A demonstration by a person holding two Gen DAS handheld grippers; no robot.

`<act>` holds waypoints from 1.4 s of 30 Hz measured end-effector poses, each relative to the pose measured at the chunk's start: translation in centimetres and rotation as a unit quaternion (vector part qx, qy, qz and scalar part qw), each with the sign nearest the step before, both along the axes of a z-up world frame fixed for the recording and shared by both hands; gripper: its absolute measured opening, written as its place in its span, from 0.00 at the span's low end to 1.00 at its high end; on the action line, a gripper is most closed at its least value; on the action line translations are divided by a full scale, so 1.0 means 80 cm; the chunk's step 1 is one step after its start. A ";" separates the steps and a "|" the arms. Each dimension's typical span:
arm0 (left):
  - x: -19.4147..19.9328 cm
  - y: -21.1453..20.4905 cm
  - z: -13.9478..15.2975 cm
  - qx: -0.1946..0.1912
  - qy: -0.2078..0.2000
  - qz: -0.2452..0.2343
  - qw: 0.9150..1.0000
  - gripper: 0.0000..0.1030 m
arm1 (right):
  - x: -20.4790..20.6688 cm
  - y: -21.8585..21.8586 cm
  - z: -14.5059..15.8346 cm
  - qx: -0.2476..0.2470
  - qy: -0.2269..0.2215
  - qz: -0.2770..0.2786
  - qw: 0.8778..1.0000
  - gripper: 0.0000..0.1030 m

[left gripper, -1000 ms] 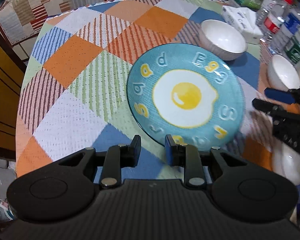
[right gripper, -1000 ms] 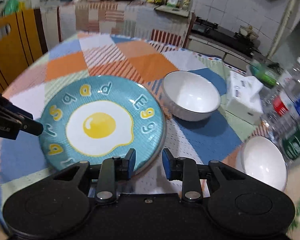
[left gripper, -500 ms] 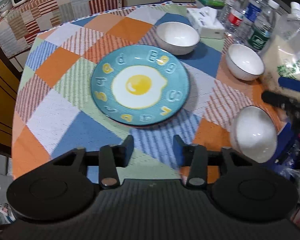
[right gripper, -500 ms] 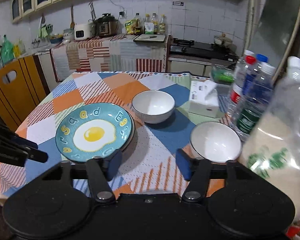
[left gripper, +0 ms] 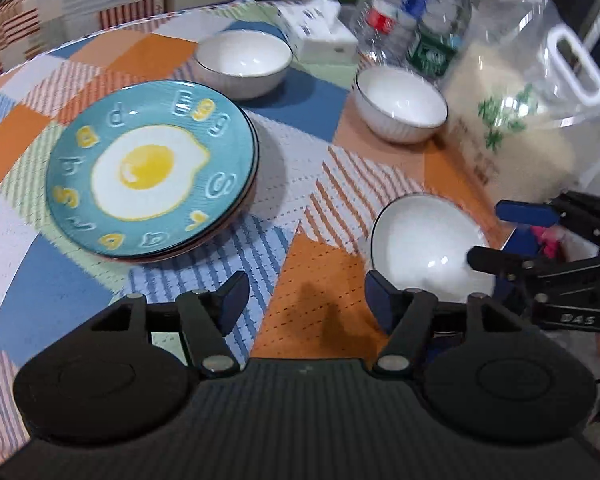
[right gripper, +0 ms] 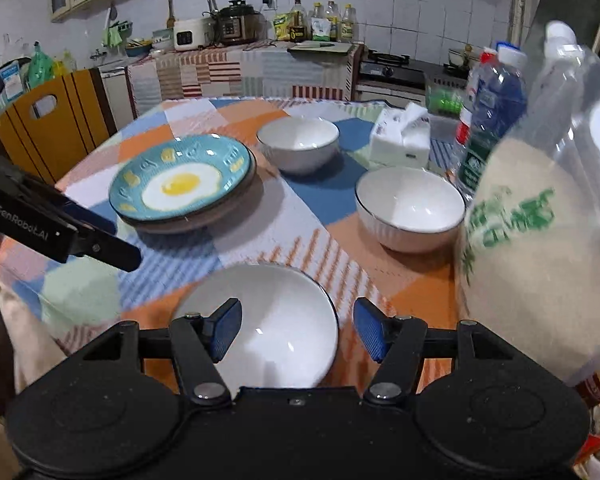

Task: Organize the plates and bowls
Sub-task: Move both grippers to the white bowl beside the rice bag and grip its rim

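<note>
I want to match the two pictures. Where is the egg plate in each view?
Left wrist: the egg plate is at centre left, on top of a stack, beyond the left gripper.
Right wrist: it is left of centre, in the middle distance.
Shared landmark: the tissue box.

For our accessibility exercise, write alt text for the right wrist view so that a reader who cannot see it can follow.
The open right gripper hovers over the nearest white bowl on a checked tablecloth. Beyond stand a fried-egg plate topping a stack and two more white bowls; a rice jug stands at the right.
</note>
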State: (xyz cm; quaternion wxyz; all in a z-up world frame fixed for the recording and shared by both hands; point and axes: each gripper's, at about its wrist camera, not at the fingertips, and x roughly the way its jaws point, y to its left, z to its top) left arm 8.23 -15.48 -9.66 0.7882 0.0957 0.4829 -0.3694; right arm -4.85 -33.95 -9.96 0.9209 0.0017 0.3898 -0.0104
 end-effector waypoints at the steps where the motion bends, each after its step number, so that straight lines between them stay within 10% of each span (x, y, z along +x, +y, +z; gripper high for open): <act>1: 0.000 -0.005 -0.005 0.003 0.000 -0.006 1.000 0.61 | -0.002 -0.002 -0.004 0.004 0.004 -0.004 1.000 0.65; 13: 0.008 -0.045 -0.028 -0.005 0.084 -0.028 0.996 0.59 | -0.005 -0.012 -0.052 0.060 0.057 -0.094 0.992 0.55; 17: 0.010 -0.055 -0.036 0.007 0.107 -0.046 0.993 0.27 | -0.003 -0.014 -0.063 0.088 0.050 -0.131 0.986 0.24; 20: 0.009 -0.060 -0.038 0.009 0.112 -0.062 0.992 0.17 | -0.005 -0.014 -0.062 0.096 0.039 -0.148 0.984 0.21; 42: 0.055 -0.026 -0.012 -0.017 0.128 0.041 0.991 0.16 | 0.072 -0.020 -0.029 0.129 0.017 -0.111 0.985 0.14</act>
